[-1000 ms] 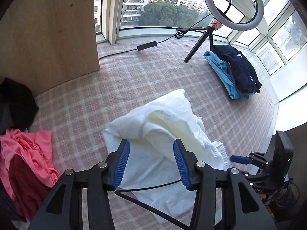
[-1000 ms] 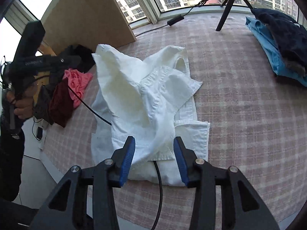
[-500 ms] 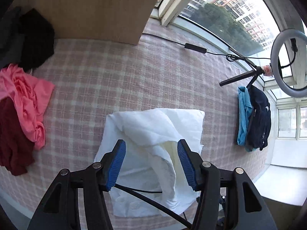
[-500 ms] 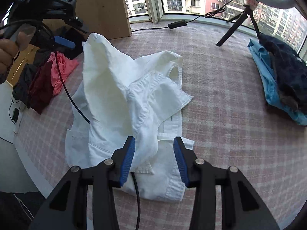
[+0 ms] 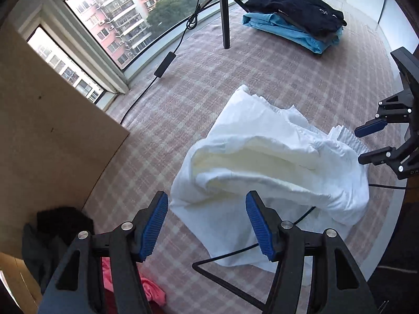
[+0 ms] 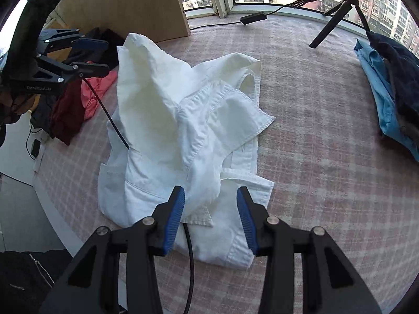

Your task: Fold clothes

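A crumpled white shirt [image 6: 183,130] lies heaped on the pink plaid counter [image 6: 314,130]. The left hand-held gripper [image 5: 207,225] hovers above one edge, its jaws having just been opening, nothing between them. The right hand-held gripper [image 6: 209,219] stands part-open over the collar end, pads clear of cloth. Folded blue and navy garments [image 5: 293,23] lie well apart.

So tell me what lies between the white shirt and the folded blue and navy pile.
Only bare pink plaid cover separates the white shirt from the folded pile, as the right wrist view shows; the tripod stands further back.
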Demonstrator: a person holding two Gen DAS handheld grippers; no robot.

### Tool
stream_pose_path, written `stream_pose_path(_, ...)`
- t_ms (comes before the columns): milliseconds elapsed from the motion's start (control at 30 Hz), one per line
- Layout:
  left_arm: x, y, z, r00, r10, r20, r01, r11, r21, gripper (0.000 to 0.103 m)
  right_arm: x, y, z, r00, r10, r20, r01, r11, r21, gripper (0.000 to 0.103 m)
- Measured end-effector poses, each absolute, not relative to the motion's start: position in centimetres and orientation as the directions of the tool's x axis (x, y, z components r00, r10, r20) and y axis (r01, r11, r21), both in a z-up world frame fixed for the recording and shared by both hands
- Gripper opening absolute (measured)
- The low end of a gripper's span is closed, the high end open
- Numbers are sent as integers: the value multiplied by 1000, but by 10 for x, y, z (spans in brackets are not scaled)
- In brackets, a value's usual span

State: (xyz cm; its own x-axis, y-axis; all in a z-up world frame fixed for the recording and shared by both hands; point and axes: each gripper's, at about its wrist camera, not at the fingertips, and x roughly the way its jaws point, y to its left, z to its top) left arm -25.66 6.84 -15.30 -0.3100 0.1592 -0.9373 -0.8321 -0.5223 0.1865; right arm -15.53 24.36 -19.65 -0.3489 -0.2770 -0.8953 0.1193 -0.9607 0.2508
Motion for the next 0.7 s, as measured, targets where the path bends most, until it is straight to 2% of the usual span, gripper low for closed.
stream_pose_path(167,-267,86,-164,-300,172,-938,-876,-439,200,57,-160,243,-200,-332,-283,-900,99,-959,265,41)
stream_pose_path(233,-268,90,-168,-288,177,-941,-888,-417,193,39,-163,243,-205,-319,-287,-903,91,-958,272,41)
stream_pose_path(267,-268,91,-171,-286,159,-945,-889,-411,200,13,-164,242,-208,-311,-288,-906,89,-957,275,41)
stream_pose_path(300,-266,91,-174,-286,140,-948,-886,-416,206,1,-166,241,-211,-303,-297,-905,86,-955,285,41)
stream_pose_path(367,-261,86,-174,-274,143,-951,-889,-416,193,1,-170,240,-217,-284,-342,-896,77,-939,334,40)
stream_pose_path(467,-251,75,-168,-286,158,-945,-886,-420,197,1,-174,240,-218,-268,-369,-890,73,-929,363,5)
stream_pose_path(567,-247,62,-159,-304,161,-939,-867,-454,203,1,-178,245,-204,-295,-348,-890,65,-936,345,4)
stream_pose_path(700,-245,43,-144,-315,190,-930,-851,-490,188,1,-184,250,-148,-371,-301,-879,108,-954,281,4)
